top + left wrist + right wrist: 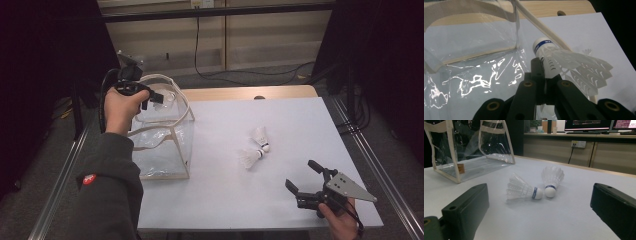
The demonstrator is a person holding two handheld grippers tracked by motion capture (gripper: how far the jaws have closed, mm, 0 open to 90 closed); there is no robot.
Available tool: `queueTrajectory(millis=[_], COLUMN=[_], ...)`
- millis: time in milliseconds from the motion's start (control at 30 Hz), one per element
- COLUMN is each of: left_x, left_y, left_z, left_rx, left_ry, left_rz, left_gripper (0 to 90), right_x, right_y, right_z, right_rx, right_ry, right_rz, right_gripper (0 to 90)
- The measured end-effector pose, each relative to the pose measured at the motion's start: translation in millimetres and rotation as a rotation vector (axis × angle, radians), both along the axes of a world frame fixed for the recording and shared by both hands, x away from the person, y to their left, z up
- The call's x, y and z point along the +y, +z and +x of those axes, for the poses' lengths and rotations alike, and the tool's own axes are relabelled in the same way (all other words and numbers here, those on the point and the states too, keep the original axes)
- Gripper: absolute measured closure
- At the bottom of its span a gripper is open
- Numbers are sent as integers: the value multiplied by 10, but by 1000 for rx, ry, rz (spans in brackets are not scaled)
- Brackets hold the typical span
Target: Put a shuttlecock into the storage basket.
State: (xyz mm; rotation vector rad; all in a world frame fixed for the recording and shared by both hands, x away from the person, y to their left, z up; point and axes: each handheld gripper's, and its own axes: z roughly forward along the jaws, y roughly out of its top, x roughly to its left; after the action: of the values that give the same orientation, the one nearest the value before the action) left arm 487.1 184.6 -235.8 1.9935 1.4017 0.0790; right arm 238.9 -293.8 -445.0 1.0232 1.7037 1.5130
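Evidently the left gripper (545, 75) clamps 1 white feathered shuttlecock (564, 60) above the clear plastic tote bag (165, 145) for dropping in, while the right gripper (306, 178) waits open near 2 more white shuttlecocks (536, 186).

I'm looking at a white table (235, 200) that is standing on a grey floor (285, 81), with a strip of bare wood (240, 93) showing along its far edge. Black cables (250, 75) are trailing over the floor behind it, and one is running up the wooden wall panel (270, 35) to a socket (578, 144). Metal rails (372, 160) are running along both sides of the table. Dark curtains (45, 60) are hanging left and right, and two monitors (587, 125) are glowing on the counter (574, 135).
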Motion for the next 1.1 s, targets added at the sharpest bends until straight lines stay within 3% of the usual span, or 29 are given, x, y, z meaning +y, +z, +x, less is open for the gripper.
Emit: queueTrajectory(millis=[1100], left_x=[94], left_y=[-82], left_z=[98], left_rx=[16], left_ry=[59], left_rz=[14], left_gripper=[897], right_x=[8], right_y=[1], right_z=[-6], right_rx=[3], right_ry=[2], right_rz=[5], right_gripper=[19])
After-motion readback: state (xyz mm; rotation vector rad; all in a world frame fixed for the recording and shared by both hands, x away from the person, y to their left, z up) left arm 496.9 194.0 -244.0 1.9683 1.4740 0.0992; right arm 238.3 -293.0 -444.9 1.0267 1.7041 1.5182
